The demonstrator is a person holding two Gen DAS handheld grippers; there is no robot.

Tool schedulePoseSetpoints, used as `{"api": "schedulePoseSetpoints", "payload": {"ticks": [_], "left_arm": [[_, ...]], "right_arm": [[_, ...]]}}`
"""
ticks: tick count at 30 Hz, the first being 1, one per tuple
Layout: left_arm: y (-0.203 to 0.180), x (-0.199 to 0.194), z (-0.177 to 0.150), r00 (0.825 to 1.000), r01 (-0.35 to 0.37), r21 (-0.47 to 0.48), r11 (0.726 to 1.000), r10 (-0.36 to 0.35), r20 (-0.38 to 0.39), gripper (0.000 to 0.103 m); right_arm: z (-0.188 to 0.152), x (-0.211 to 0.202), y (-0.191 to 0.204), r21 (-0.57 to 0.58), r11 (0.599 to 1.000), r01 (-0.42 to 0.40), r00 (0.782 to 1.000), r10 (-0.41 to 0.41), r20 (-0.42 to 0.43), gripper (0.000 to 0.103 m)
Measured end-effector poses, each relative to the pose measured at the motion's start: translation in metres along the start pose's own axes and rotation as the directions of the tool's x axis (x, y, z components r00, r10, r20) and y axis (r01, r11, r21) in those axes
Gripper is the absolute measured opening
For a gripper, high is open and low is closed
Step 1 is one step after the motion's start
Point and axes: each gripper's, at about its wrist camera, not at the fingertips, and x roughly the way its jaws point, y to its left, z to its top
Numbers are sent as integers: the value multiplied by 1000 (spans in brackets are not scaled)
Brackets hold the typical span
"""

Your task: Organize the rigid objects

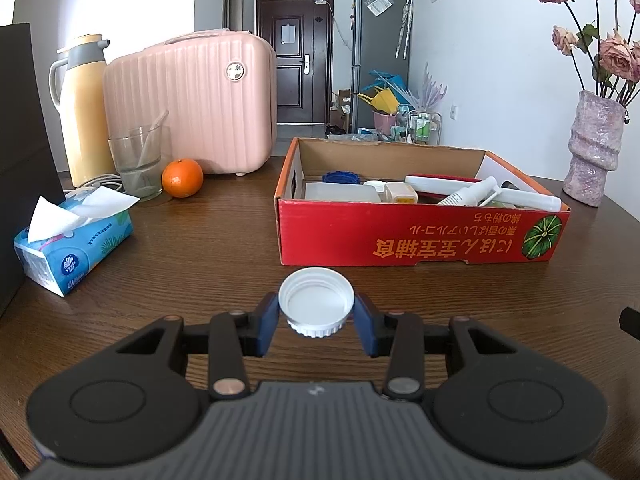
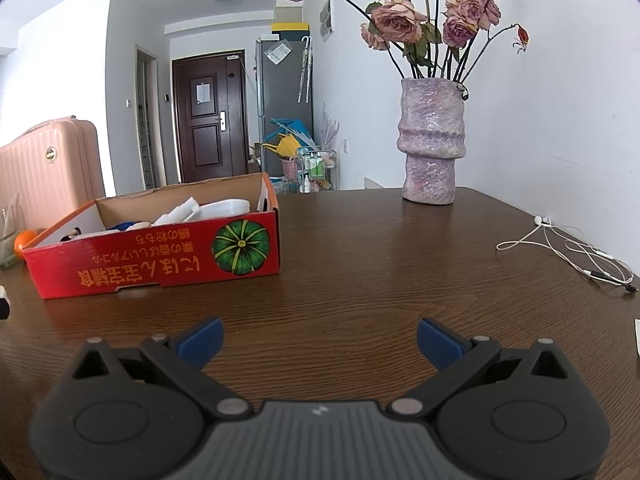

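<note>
Now the left gripper (image 1: 316, 320) is clamped on a white plastic cap (image 1: 316, 302), its blue pads pressing the ribbed rim from both sides with the hollow side up, above the wooden table (image 1: 192, 240) just in front of the red cardboard box (image 1: 420, 236). That box already holds a blue lid (image 1: 340, 177), white tubes and containers. Meanwhile the right gripper (image 2: 320, 338) hangs over bare tabletop with jaws spread wide and nothing between them, the box off to its left.

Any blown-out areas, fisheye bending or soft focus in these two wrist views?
Left wrist view: the wall at upper left is washed out white; the red cardboard box bows visibly; the left claw, shut on the white plastic bottle cap, looks sharp. Right wrist view: dark vignette at the corners; the brown wooden table edge curves; the open right claw is slightly soft.
</note>
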Motion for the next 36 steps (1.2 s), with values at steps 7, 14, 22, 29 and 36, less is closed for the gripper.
{"api": "schedulePoseSetpoints", "payload": {"ticks": [7,14,22,29,36], "left_arm": [[-2,-2,0,1000,8,4,1000,-8,6,42],[-4,-4,-1,1000,17,10,1000,-17,8,42],[-5,-5,-1,1000,21,12,1000,-21,9,42],[-5,-4,-2,1000,20,14,1000,-21,10,42],[-5,-4,-2,1000,21,14,1000,-21,9,42]], "right_arm": [[1,0,1,-5,1000,-3,1000,3,-1,103],[0,0,2,-13,1000,-12,1000,12,1,103],[-1,0,2,-22,1000,-14,1000,14,3,103],[-1,-1,2,-27,1000,-15,1000,15,7,103],[-1,-1,3,-28,1000,-13,1000,14,8,103]]}}
